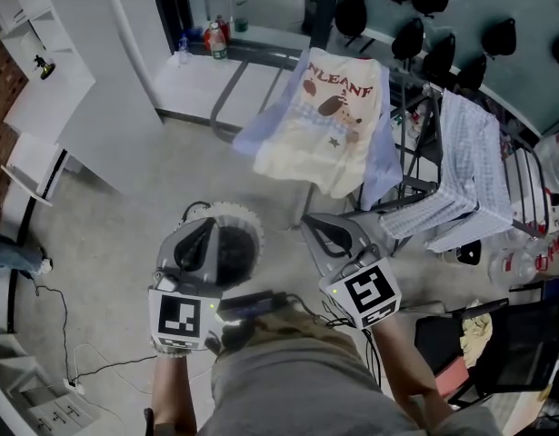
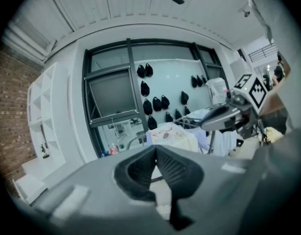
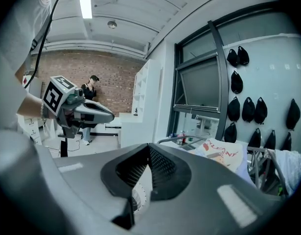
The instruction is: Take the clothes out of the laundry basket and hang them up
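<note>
A cream shirt with a cartoon print (image 1: 320,125) hangs over the drying rack (image 1: 415,184), and a pale checked garment (image 1: 465,166) is draped to its right. The round white laundry basket (image 1: 241,223) stands on the floor, mostly hidden beneath my left gripper (image 1: 209,222). That gripper is held close to my body, shut and empty (image 2: 156,148). My right gripper (image 1: 313,222) is beside it, also shut with nothing in it (image 3: 149,148). Each gripper view shows the other gripper, the right gripper (image 2: 223,115) and the left gripper (image 3: 89,112), and the cream shirt (image 3: 223,155) beyond.
White shelving (image 1: 34,71) stands at the left, with bottles (image 1: 215,36) on a ledge by the window. Dark bags (image 1: 415,34) hang on the wall behind the rack. Cables (image 1: 70,352) lie on the floor at left. A person (image 3: 91,89) stands far off.
</note>
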`<state>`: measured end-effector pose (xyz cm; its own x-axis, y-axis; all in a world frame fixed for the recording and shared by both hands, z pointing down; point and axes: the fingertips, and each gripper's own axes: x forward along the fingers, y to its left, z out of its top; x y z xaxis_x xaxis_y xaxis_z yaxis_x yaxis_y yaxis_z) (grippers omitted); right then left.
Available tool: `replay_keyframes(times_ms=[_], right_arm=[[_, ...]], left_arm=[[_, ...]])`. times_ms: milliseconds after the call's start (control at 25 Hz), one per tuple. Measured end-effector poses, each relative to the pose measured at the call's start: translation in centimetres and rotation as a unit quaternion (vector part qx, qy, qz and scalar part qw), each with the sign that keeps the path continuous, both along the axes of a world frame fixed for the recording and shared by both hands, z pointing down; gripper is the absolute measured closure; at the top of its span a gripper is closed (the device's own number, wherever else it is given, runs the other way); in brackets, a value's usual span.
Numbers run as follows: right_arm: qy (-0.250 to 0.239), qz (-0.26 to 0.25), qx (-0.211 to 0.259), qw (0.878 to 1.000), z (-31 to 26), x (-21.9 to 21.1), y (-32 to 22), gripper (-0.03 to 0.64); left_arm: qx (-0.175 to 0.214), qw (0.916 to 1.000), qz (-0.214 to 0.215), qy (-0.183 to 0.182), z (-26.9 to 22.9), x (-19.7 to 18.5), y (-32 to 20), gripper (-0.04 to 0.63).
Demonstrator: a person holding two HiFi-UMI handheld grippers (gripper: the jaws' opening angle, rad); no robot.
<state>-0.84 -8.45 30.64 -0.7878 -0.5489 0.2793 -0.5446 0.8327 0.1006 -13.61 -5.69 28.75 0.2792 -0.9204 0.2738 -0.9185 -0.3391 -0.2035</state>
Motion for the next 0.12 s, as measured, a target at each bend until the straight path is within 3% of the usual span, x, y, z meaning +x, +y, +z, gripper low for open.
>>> replay_keyframes(times_ms=[120], right_arm=[[0.002,0.003,-0.012,1.0,0.38,-0.04,0.2,0.611]], left_arm=[[-0.001,1.0,0.003,0.002,0.21,0.03,-0.08,0.603]])
